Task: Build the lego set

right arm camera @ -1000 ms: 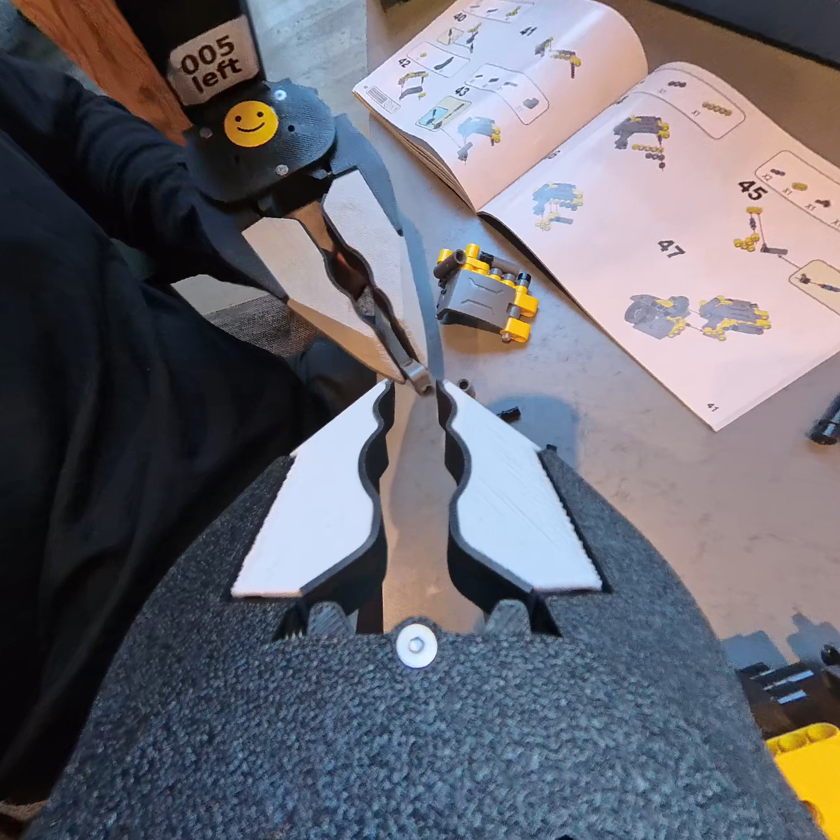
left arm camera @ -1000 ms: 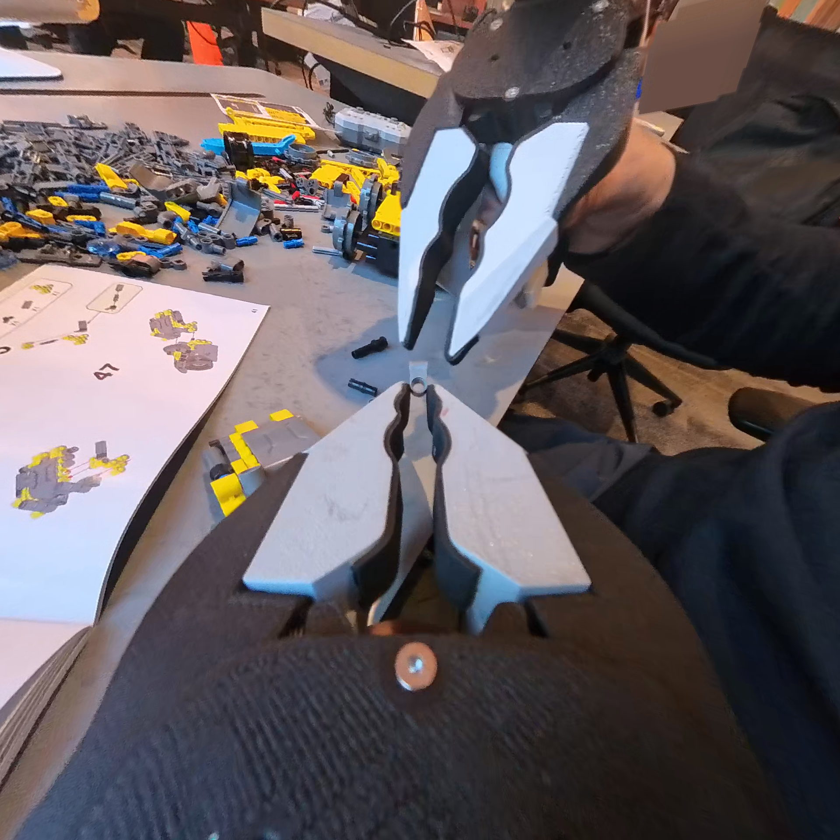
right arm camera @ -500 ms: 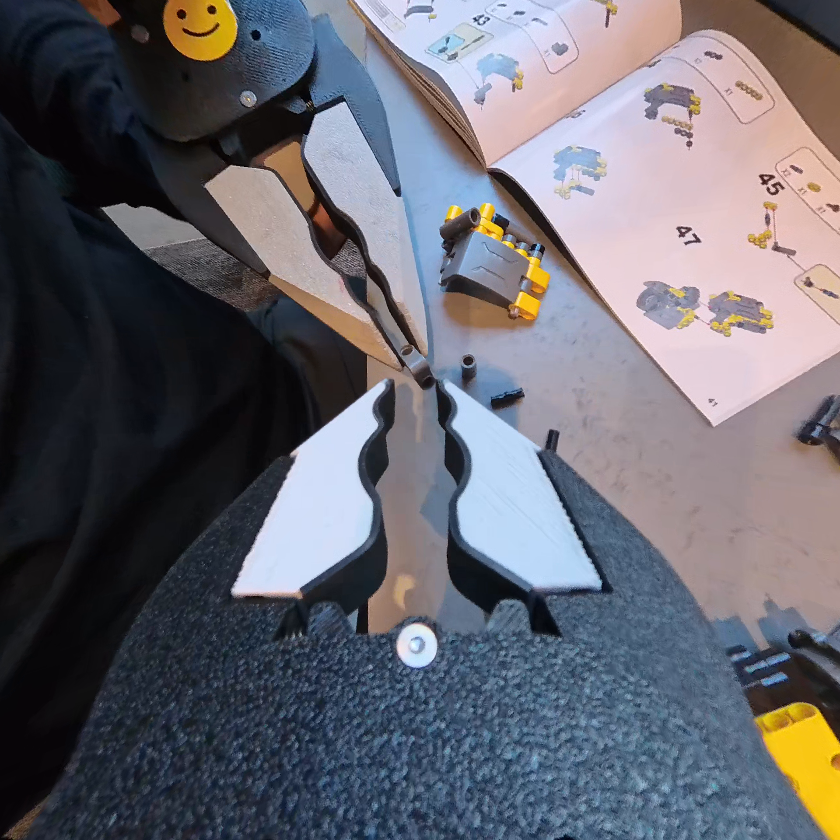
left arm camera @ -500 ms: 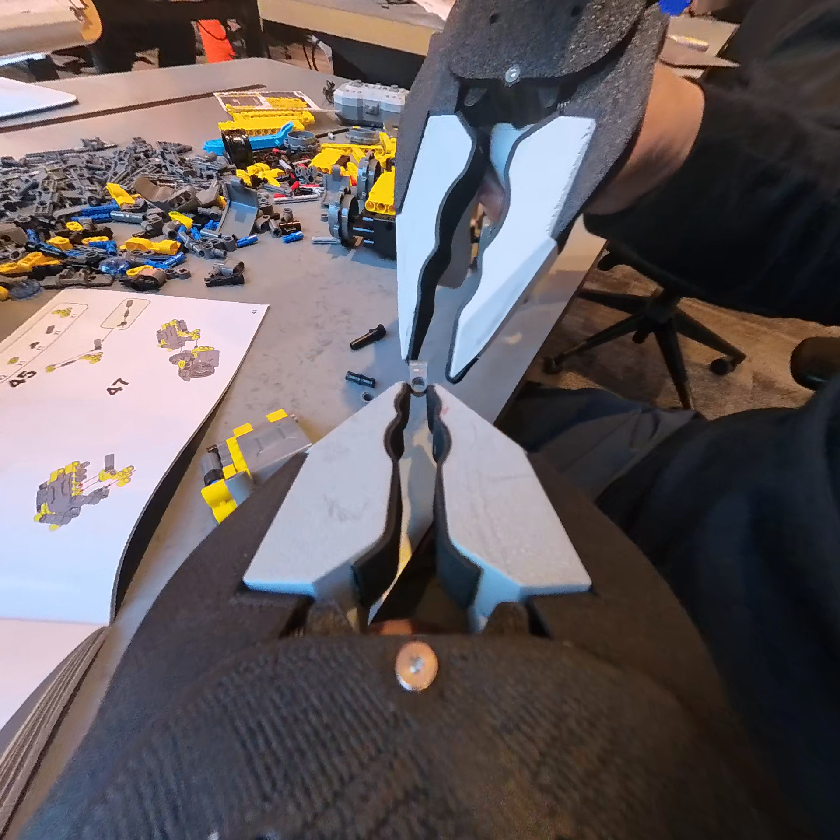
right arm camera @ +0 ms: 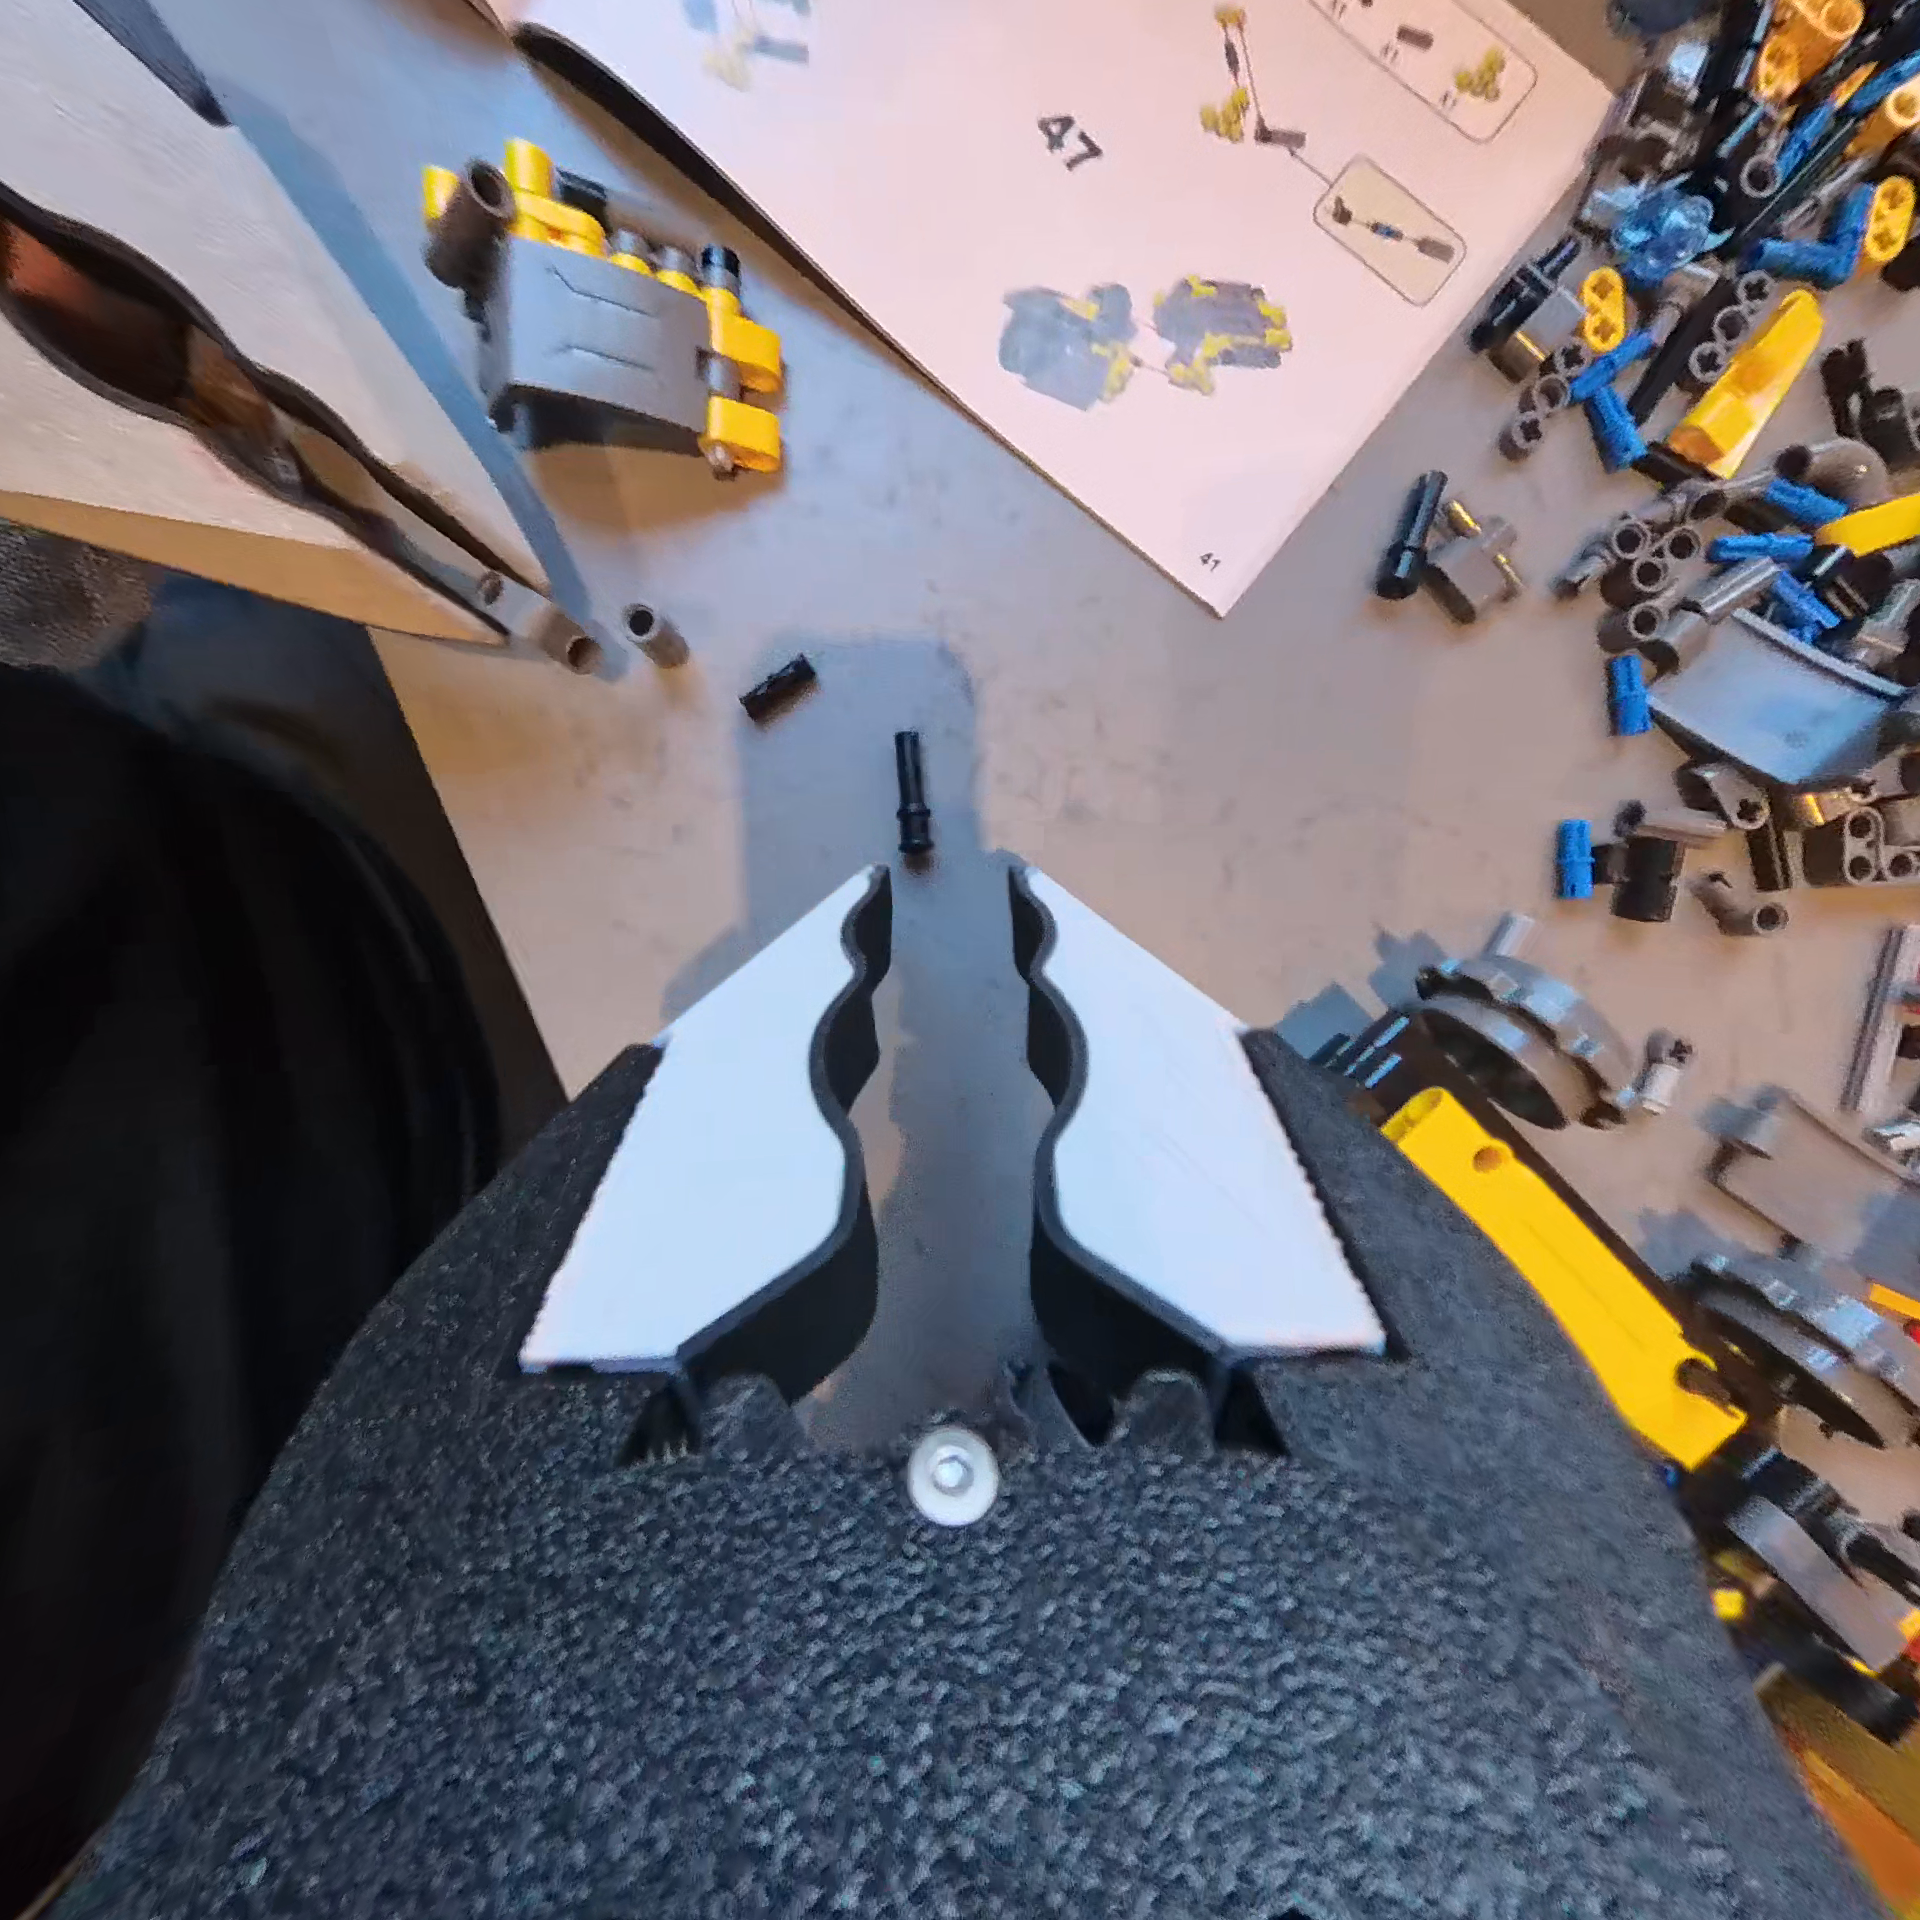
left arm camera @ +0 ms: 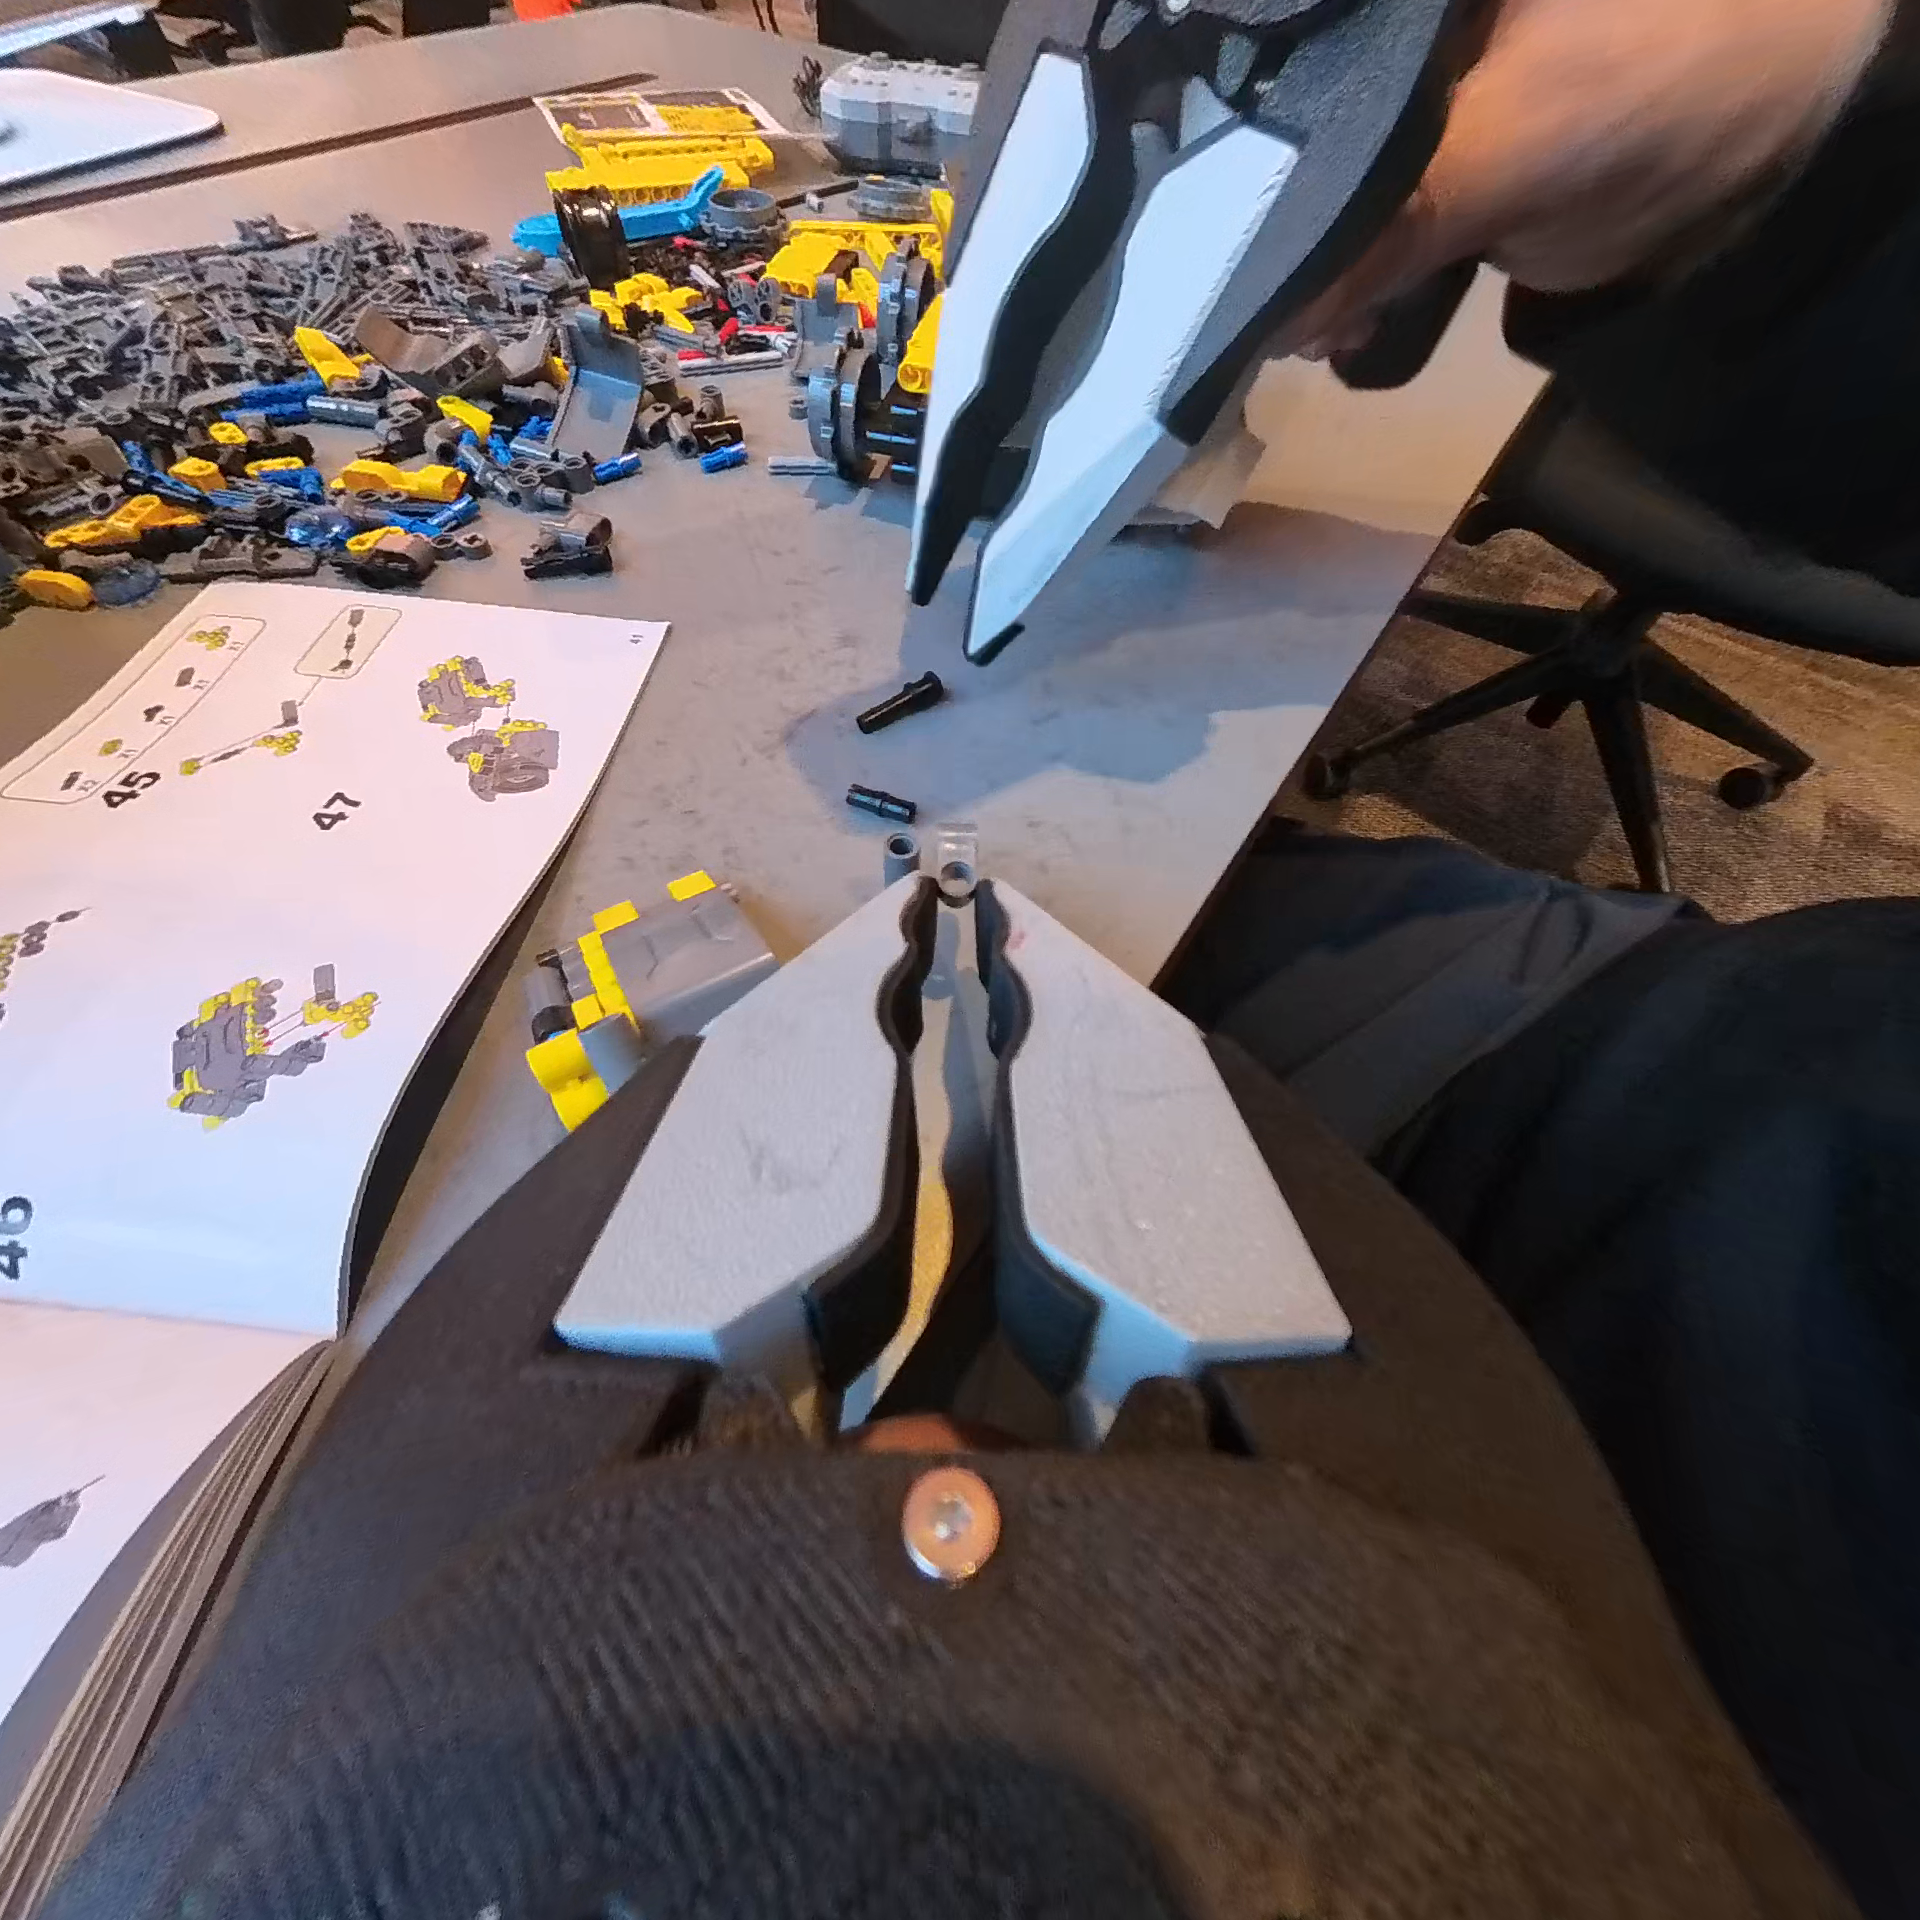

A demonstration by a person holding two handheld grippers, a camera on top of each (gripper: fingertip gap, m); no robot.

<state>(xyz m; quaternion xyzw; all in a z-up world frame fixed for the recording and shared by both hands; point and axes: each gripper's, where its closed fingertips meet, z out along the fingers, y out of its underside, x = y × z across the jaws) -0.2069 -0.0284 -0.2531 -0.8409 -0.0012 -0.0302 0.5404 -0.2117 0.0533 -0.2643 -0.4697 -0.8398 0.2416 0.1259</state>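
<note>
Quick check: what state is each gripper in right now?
Left gripper: shut on a small grey connector.
Right gripper: open, empty, above a black pin on the table.

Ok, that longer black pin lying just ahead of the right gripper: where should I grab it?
Probably across its smooth shaft, above the collar. The black pin lies flat on the table, in line with the open right gripper. Come straight down so one finger lands on each long side; the shorter pin lies clear.

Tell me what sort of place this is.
Probably an office or workshop desk used for toy building: a grey table strewn with loose plastic building pieces, an open instruction booklet, and a wheeled office chair on carpet.
</note>
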